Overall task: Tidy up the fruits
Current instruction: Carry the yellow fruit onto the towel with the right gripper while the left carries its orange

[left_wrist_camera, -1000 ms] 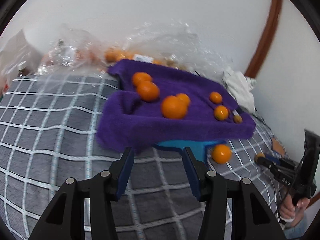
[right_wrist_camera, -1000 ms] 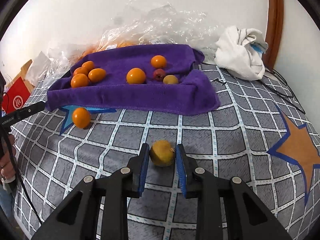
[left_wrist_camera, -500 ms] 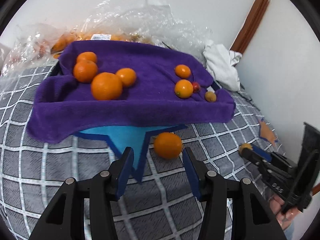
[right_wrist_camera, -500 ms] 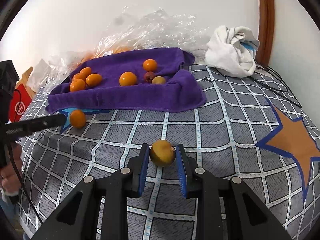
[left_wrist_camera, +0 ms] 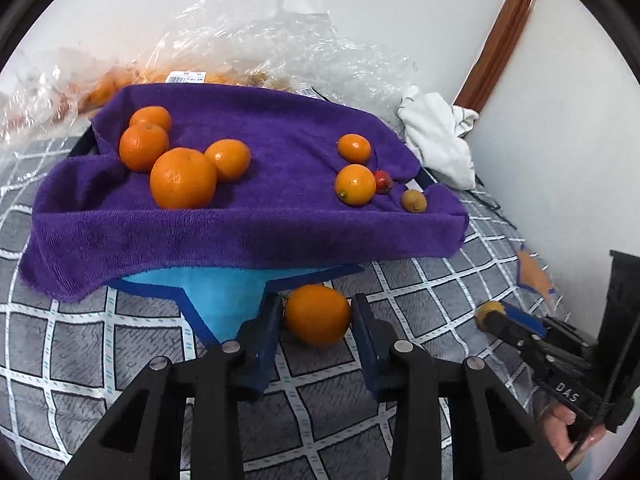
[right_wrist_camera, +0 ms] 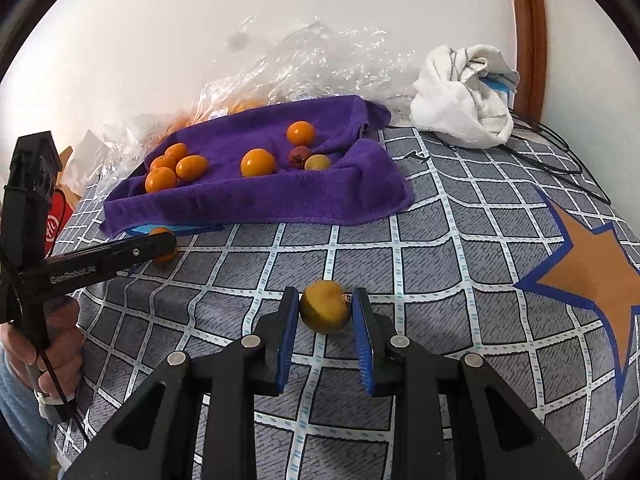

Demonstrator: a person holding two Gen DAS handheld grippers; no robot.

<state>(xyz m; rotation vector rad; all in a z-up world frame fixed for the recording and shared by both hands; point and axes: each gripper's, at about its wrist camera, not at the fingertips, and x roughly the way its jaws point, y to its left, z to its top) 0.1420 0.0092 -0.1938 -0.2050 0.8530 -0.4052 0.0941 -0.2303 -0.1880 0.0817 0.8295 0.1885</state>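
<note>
1. Orange (left_wrist_camera: 317, 314) on the grey checked bed cover (left_wrist_camera: 80, 360), just in front of the purple towel (left_wrist_camera: 248, 232), sitting between the fingers of the left tool (left_wrist_camera: 316, 316); tool spread wide, a gap visible on the right side, left side too close to judge contact.
2. Yellowish fruit (right_wrist_camera: 326, 306) gripped between the blue pads of the right tool (right_wrist_camera: 326, 312), above the bed cover.
3. Seen only from the left wrist: a blue star patch (left_wrist_camera: 216, 292) under the towel edge, and four larger oranges (left_wrist_camera: 183, 178) bunched at the towel's left.
4. Seen only from the right wrist: an orange star patch (right_wrist_camera: 592, 276), black cables (right_wrist_camera: 560, 148) beside the white cloth (right_wrist_camera: 464, 96), a hand (right_wrist_camera: 44, 348) on the left tool's handle.
</note>
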